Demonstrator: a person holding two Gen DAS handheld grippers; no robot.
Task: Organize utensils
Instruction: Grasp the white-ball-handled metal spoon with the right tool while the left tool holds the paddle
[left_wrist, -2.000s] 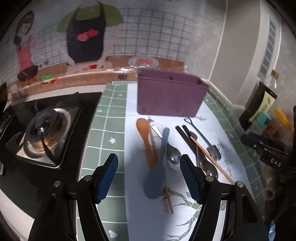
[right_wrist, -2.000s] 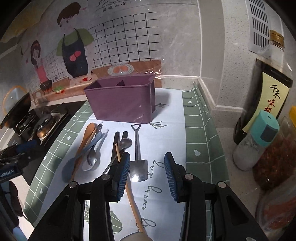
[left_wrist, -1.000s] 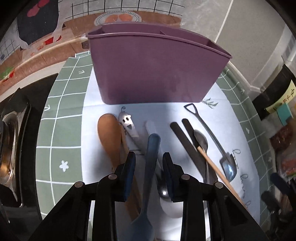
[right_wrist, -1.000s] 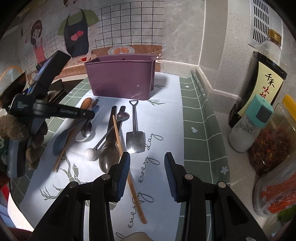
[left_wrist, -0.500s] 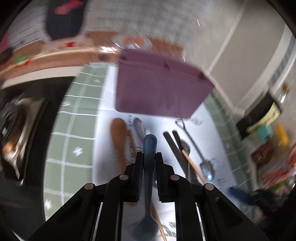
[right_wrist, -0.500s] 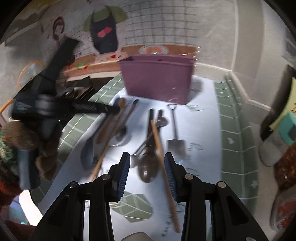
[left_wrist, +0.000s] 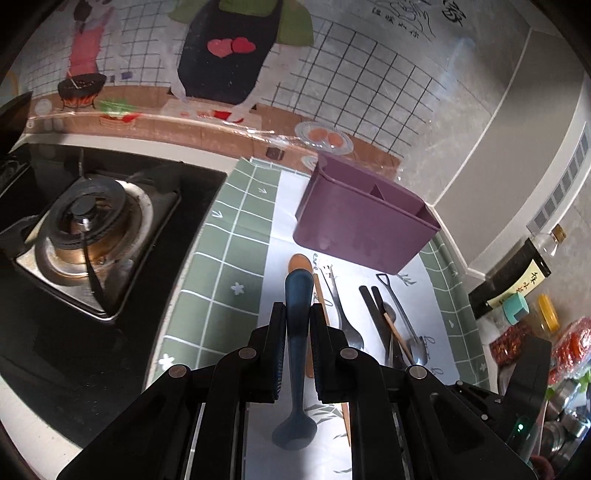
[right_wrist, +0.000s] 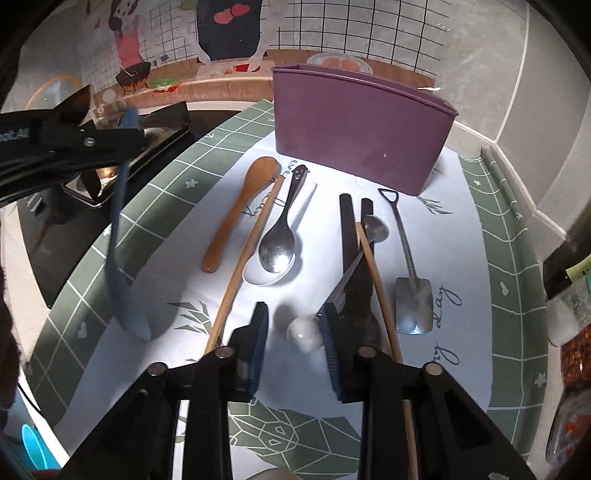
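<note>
Left wrist view: left tongs (left_wrist: 298, 325) clamped on the handle of the blue spoon (left_wrist: 297, 354), lifted above the desk mat (left_wrist: 436, 295); purple utensil holder (left_wrist: 365, 229) stands ahead, near the wall.

Right wrist view: right tongs (right_wrist: 293, 339) partly open and closing, low over the mat, with the white ball-ended utensil (right_wrist: 304, 332) between the pads, contact unclear. Wooden spoon (right_wrist: 242, 214), steel spoon (right_wrist: 279, 243) and small shovel spoon (right_wrist: 412, 295) lie flat before the holder.
</note>
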